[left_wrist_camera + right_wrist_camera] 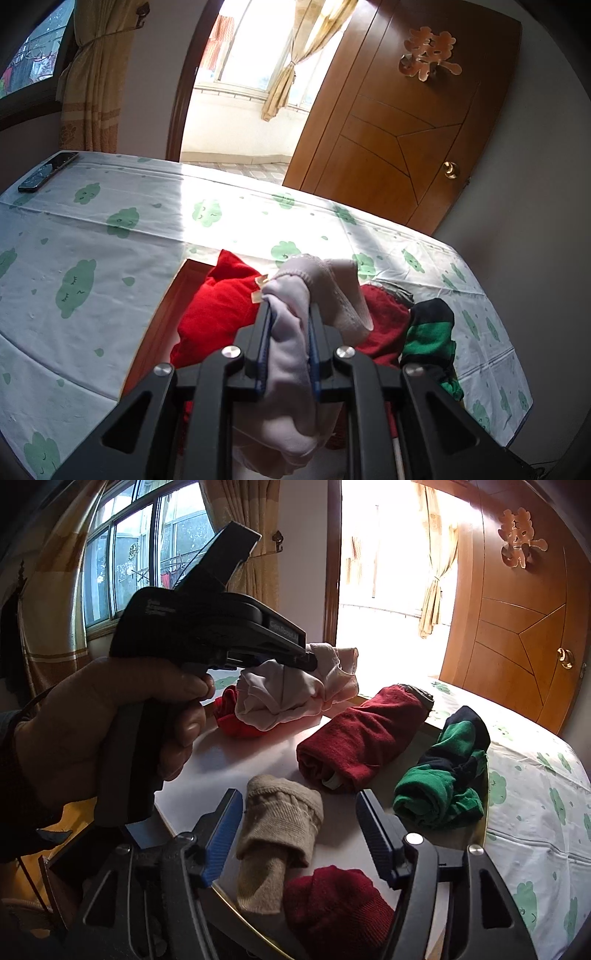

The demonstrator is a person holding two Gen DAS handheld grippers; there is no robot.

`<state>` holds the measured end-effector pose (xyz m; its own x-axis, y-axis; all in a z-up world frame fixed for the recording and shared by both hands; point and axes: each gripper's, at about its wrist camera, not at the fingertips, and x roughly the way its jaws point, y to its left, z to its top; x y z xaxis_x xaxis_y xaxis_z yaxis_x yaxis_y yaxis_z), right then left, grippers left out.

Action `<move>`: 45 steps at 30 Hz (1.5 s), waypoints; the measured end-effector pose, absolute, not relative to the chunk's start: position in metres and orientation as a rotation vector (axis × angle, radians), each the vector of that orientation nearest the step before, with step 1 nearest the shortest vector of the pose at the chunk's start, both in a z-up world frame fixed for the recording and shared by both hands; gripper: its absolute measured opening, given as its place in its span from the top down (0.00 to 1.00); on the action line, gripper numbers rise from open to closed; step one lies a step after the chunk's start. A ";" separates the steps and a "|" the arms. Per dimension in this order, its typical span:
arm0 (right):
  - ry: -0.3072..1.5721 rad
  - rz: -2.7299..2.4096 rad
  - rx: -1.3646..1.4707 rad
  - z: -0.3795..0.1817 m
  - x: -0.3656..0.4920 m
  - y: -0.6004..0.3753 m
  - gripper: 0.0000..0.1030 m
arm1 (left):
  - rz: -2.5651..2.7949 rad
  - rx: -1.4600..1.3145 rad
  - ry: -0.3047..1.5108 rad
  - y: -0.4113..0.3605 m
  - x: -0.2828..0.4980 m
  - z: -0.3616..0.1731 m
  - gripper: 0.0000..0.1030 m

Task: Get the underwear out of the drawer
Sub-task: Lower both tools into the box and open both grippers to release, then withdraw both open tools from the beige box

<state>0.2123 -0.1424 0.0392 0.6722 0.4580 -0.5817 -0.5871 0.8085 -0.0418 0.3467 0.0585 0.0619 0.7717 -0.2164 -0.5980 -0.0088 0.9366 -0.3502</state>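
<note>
My left gripper (290, 306) is shut on a bunched pale pink pair of underwear (288, 354) and holds it above the open drawer (162, 314). The right wrist view shows the same gripper (310, 661) in a person's hand (92, 731), with the pink underwear (291, 694) hanging from its tips. My right gripper (298, 794) stands open low over the drawer floor (236, 764). A beige rolled garment (280, 830) lies between its fingers, with a gap on the right side. A dark red roll (362, 738), a green-and-black roll (443, 782), another dark red piece (332, 908) and a bright red one (231, 720) lie in the drawer.
A white cloth with green clouds (92, 258) covers the surface around the drawer. A phone (48, 171) lies at its far left corner. Behind stand a wooden door (406, 122) and an open doorway with curtains (280, 85).
</note>
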 end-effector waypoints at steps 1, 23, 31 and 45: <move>0.582 0.594 -0.229 0.039 0.210 -0.145 0.36 | -0.121 -0.361 0.687 0.058 0.348 0.060 0.83; 0.515 0.596 -0.176 0.043 0.182 -0.159 0.29 | -0.091 -0.173 0.559 0.032 0.306 0.080 0.55; 0.512 0.587 -0.161 0.041 0.177 -0.164 0.29 | -0.069 -0.132 0.517 0.029 0.297 0.084 0.46; 0.498 0.580 -0.152 0.047 0.164 -0.168 0.24 | -0.055 -0.131 0.521 0.039 0.287 0.076 0.36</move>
